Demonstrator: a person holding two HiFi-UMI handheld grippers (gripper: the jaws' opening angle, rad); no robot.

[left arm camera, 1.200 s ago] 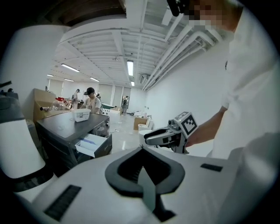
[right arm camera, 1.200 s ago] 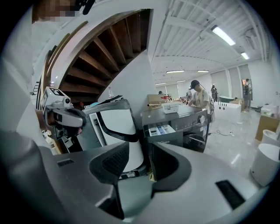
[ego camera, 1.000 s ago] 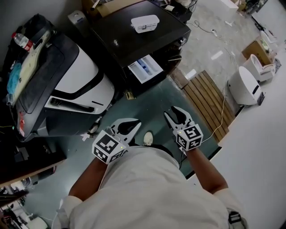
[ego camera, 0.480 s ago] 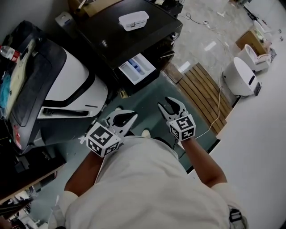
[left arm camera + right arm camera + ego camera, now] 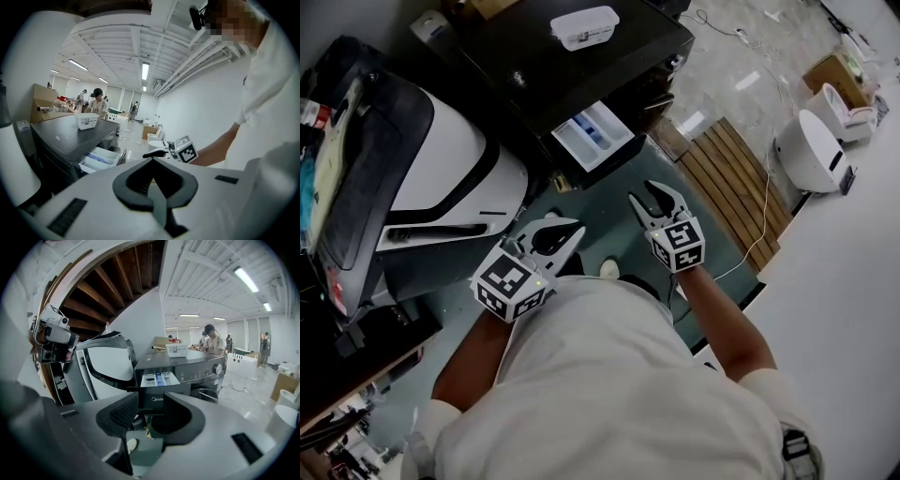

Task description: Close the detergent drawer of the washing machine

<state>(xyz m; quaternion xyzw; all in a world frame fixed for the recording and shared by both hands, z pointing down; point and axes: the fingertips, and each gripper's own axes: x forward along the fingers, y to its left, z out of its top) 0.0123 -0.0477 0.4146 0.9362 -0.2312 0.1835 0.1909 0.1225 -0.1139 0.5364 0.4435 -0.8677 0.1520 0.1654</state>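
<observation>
Detergent drawer (image 5: 595, 134) is pulled out of the dark washing machine (image 5: 581, 66). It sticks out from the upper left corner of the front panel towards the person, with its white and blue compartments showing. A white lidded box (image 5: 584, 25) sits on the machine's top, near the back edge.

Right gripper (image 5: 652, 197) has its jaws well apart and holds nothing. In the right gripper view it points at the drawer's dark front face, which shows through the gap, but it is well short of the drawer and not touching. Left gripper (image 5: 567, 228) has its tips together and is empty. It hangs beside the right one, further from the drawer and aimed off to the side.

Step in hand, as I judge it: approach, with the push not yet begun.

How to do it well:
- Use the right gripper, since it is already lined up with the drawer.
- Bring it forward level with the drawer front and meet the face near its middle. An off-centre push at one end could skew the drawer on its rails.
- No grasp is needed. Either a jaw tip or the closed jaws can press flat on the face.
- Push straight along the slide direction until the face sits flush with the front panel.
- Keep the jaws off the open compartments and keep the left gripper clear.
</observation>
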